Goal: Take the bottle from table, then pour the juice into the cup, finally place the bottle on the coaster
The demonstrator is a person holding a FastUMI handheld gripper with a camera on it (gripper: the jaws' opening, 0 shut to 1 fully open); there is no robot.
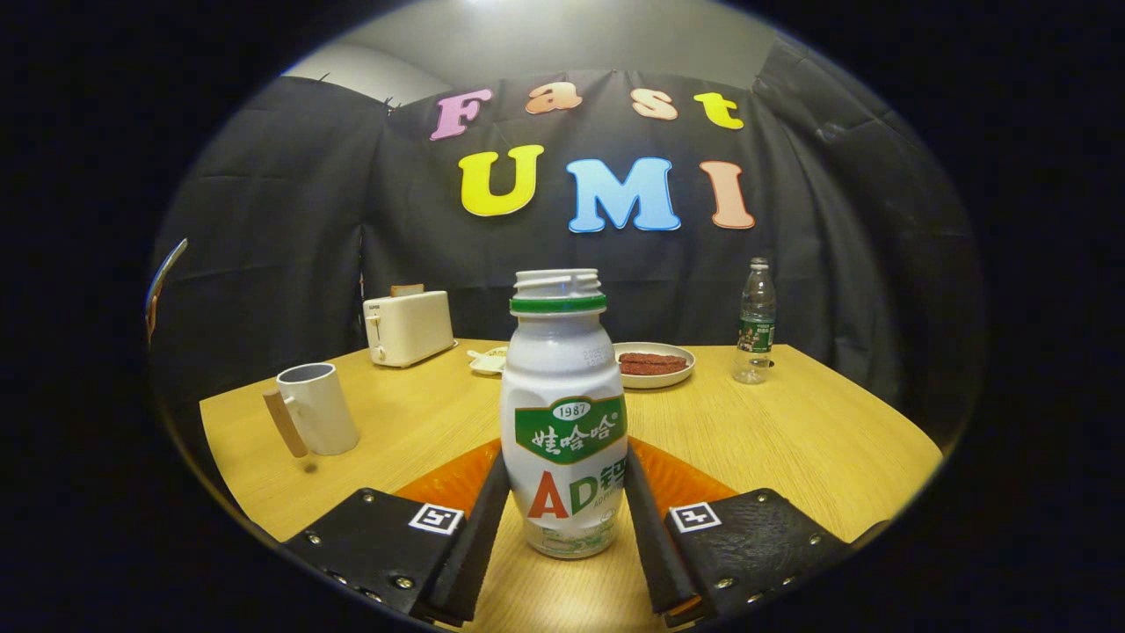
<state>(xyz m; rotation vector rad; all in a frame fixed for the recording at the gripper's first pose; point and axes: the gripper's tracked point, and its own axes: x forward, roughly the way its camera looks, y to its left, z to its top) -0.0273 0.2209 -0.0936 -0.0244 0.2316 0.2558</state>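
A white juice bottle [563, 413] with a green label and no cap stands upright between my fingers. My gripper [567, 470] is shut on it, and both pads press on its lower sides. An orange coaster [448, 482] lies flat on the wooden table [791, 440] just behind the bottle, showing on either side of it. The white cup [318, 409] with a wooden handle stands ahead to the left, beyond my left finger, with its mouth facing up. I cannot tell if the bottle's base rests on the table or hangs just above it.
A white toaster [408, 327] stands at the back left. A small white dish [489, 360] and a plate of reddish food [655, 363] sit behind the bottle. A clear water bottle [756, 322] stands at the back right, before the black cloth wall.
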